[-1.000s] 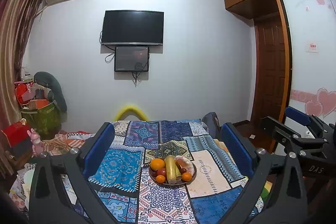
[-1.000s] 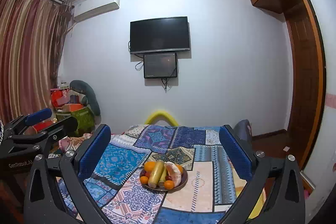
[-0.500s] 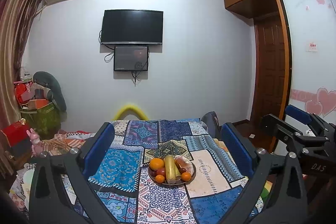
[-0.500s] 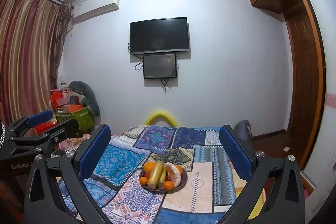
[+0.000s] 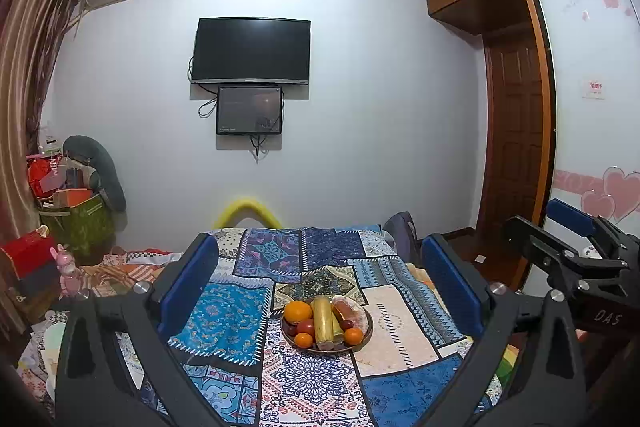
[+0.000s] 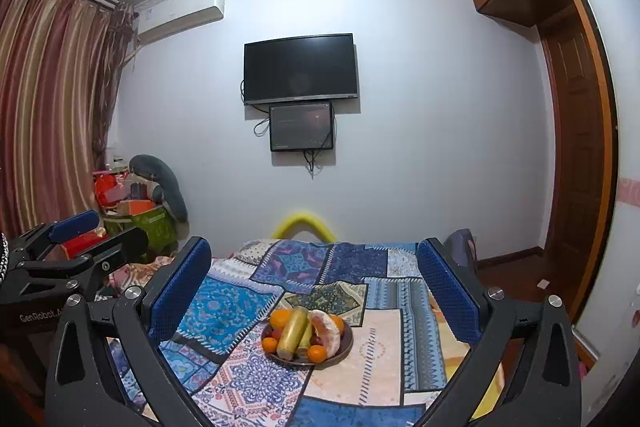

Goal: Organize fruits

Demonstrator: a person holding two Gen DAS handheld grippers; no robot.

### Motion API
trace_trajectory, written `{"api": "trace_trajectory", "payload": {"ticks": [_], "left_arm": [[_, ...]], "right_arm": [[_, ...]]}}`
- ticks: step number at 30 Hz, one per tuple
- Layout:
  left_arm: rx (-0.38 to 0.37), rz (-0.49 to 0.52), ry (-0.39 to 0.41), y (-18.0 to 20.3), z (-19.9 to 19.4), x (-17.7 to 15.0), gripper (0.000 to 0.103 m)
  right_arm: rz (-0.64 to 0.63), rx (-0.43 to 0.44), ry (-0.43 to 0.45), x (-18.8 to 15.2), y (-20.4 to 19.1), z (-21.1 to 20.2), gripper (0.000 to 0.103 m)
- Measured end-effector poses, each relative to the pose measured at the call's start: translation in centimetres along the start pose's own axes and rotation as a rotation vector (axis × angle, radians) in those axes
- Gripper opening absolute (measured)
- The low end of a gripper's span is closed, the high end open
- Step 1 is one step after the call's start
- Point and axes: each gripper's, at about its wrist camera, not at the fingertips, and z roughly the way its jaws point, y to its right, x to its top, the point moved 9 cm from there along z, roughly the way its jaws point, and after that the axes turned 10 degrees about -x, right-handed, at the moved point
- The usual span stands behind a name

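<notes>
1. The left gripper (image 5: 318,279) hovered over the near end of the bed (image 5: 256,311), its fingers (image 5: 188,283) wide apart and holding nothing. It seemed aimed so that the fruit sat between them.
2. The fruit lay piled on a dark plate (image 5: 366,337) set on the patchwork bedspread. In the left wrist view a big orange (image 5: 298,310) was at the left, then a long yellow fruit (image 5: 323,321) down the middle, then a pale wrapped piece (image 5: 352,311) at the right. Small oranges and red fruits filled the gaps.
3. Nothing like fruit showed loose on the bedspread, so the fruit already lay gathered in one place. That fits either a finished tidy-up or a pile waiting to be sorted.
4. The right gripper (image 6: 314,281) hung level beside the left, its fingers (image 6: 448,291) likewise spread and empty. It also faced the plate, probably so either side could reach in.
</notes>
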Motion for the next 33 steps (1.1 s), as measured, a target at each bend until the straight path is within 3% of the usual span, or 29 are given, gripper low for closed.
{"api": "trace_trajectory", "payload": {"ticks": [33], "left_arm": [[-0.04, -0.001, -0.026, 0.08, 0.4, -0.53, 0.103]], "right_arm": [[0.006, 0.005, 0.003, -0.08, -0.25, -0.04, 0.103]]}}
